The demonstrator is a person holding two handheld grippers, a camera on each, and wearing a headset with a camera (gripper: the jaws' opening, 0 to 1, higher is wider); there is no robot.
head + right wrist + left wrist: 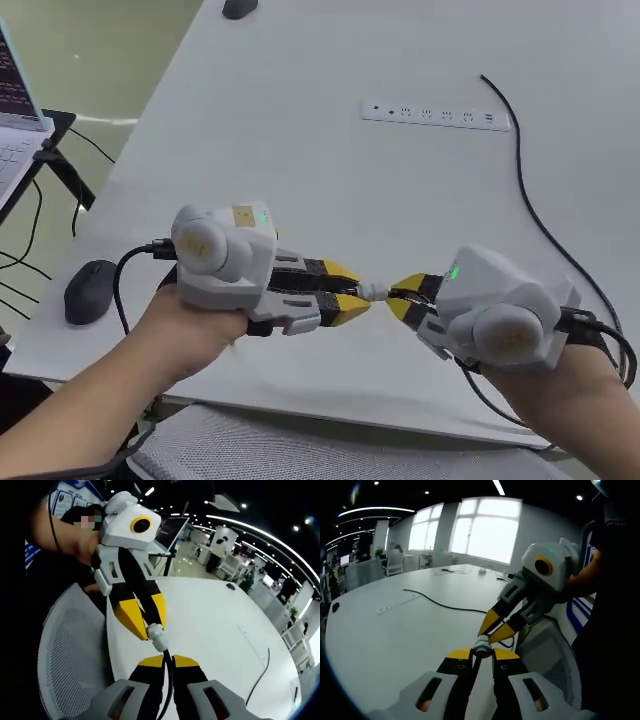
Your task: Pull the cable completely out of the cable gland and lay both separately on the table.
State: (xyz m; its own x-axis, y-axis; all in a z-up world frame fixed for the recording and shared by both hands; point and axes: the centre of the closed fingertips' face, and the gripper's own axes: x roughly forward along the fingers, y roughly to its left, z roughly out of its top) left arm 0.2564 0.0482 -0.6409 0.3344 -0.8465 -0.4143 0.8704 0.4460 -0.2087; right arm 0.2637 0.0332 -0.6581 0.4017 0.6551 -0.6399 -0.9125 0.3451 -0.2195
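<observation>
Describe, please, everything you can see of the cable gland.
The cable gland is a small white plastic-looking fitting with a rounded, stepped body. The left hand-held gripper clamps it between yellow jaw tips, in the air above the table. A black cable runs from its end into the right hand-held gripper.

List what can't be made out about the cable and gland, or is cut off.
- Head view: the cable gland is too small; left tongs and right tongs cover its ends, so how much cable sits inside is hidden.
- Right gripper view: the cable's far end disappears between the right tongs.
- Head view: laptop cut off by left edge.
</observation>
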